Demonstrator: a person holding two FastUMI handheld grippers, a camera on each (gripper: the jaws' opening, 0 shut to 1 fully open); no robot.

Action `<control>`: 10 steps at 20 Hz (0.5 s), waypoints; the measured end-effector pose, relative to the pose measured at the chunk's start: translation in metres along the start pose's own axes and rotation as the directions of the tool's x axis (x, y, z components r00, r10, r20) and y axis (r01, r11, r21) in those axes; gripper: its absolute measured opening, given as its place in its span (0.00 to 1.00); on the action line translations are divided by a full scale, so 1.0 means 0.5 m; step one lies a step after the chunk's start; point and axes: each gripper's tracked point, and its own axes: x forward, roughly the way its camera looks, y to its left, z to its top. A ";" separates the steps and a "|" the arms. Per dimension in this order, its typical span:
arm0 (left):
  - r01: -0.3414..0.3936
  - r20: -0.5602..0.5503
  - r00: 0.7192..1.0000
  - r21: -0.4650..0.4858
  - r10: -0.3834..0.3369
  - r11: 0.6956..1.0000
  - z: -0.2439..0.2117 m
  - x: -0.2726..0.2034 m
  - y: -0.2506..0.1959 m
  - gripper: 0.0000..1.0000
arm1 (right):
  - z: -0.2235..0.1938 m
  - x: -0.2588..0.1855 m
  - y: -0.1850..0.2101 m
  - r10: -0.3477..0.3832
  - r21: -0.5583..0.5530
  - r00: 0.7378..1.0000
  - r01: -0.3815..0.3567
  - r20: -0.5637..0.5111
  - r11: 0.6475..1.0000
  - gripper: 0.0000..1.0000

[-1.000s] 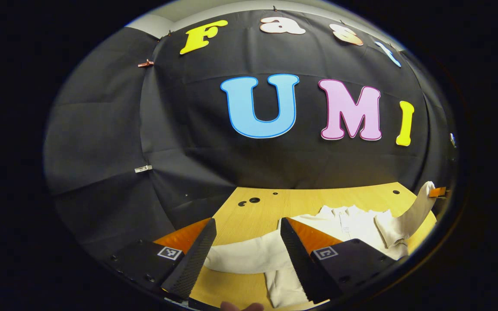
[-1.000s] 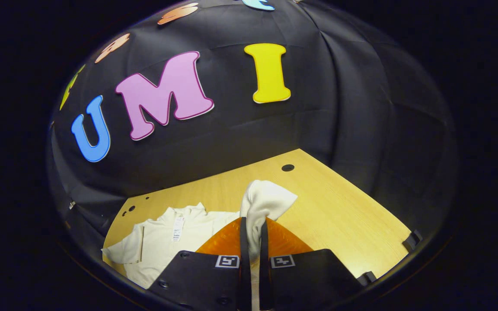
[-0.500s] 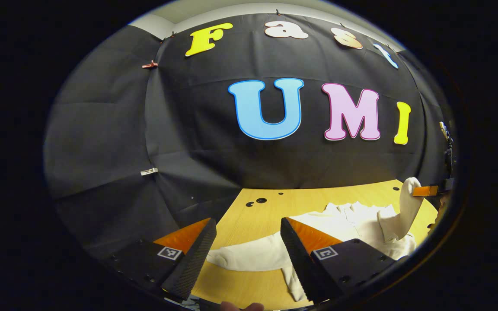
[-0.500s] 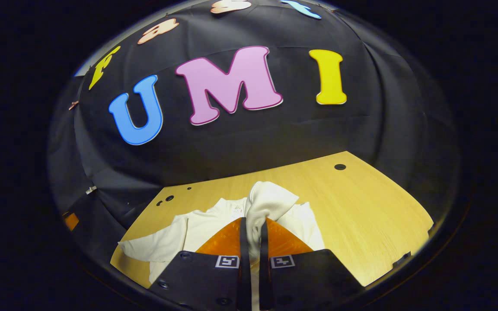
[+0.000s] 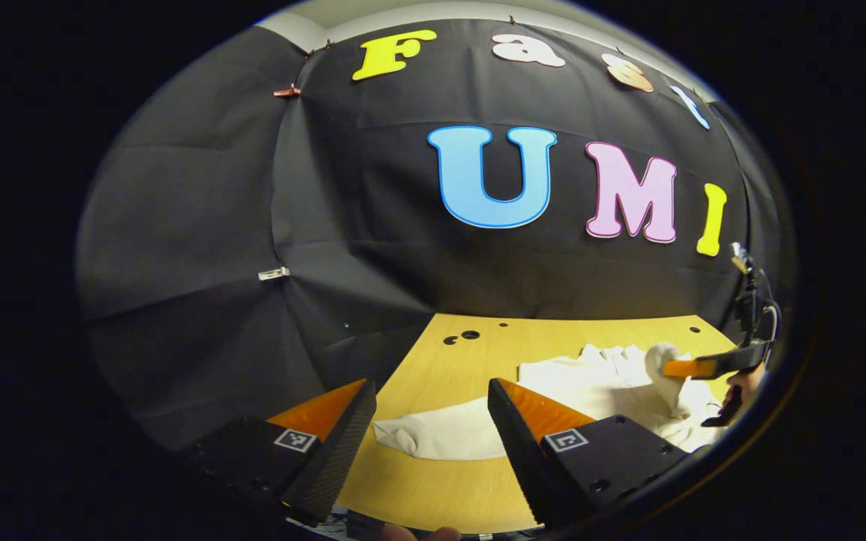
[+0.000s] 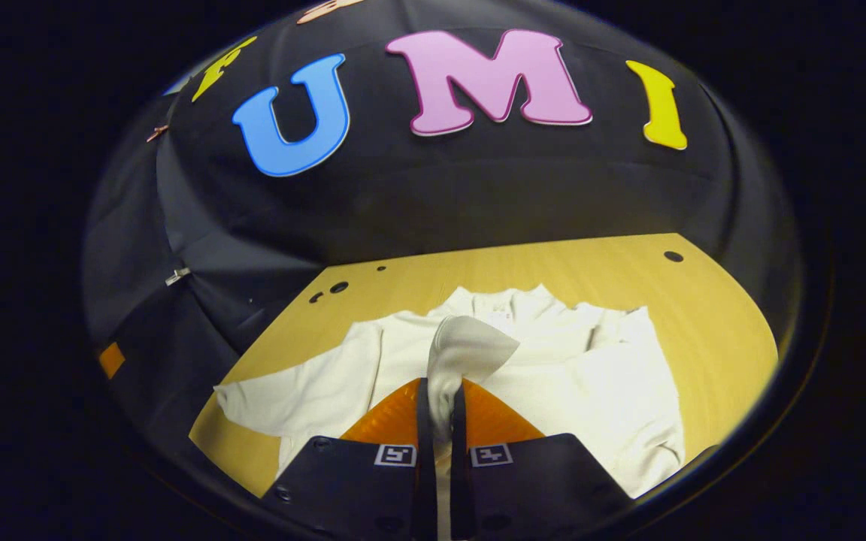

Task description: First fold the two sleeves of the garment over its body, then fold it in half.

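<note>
A cream long-sleeved garment (image 6: 568, 368) lies flat on the wooden table (image 6: 711, 315), collar toward the wall. My right gripper (image 6: 439, 409) is shut on the end of one sleeve (image 6: 470, 346), holding it over the middle of the garment's body. The other sleeve (image 6: 290, 394) lies stretched out to the left on the table. In the left gripper view that flat sleeve (image 5: 440, 436) lies just beyond my left gripper (image 5: 425, 451), which is open and holds nothing. The right gripper (image 5: 692, 368) shows at the far right there, with the sleeve end (image 5: 662, 357) pinched.
The table (image 5: 433, 481) has several small holes near its far edge (image 5: 463, 336). The black cloth wall stands close behind it. A hand (image 5: 745, 379) holding the right gripper shows at the right rim of the left gripper view.
The right gripper has carried the pinched sleeve inward and lower over the garment's body. The left gripper has drawn back a little from the flat sleeve and stays open.
</note>
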 end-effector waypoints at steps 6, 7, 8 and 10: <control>-0.032 -0.075 0.997 -0.007 0.032 0.999 -0.079 0.068 0.033 0.95 | -0.103 0.075 0.059 0.029 -0.011 0.992 -0.030 -0.125 0.999 0.13; -0.027 -0.076 0.997 -0.006 0.027 1.000 -0.083 0.077 0.035 0.95 | -0.117 0.082 0.065 0.033 -0.006 0.989 -0.034 -0.146 0.999 0.14; -0.027 -0.080 0.996 -0.004 0.027 1.000 -0.093 0.086 0.039 0.94 | -0.128 0.088 0.067 0.033 -0.006 0.986 -0.034 -0.162 0.999 0.16; -0.037 -0.098 0.995 0.011 0.038 0.999 -0.110 0.106 0.047 0.95 | -0.146 0.095 0.071 0.038 -0.005 0.981 -0.039 -0.189 0.999 0.20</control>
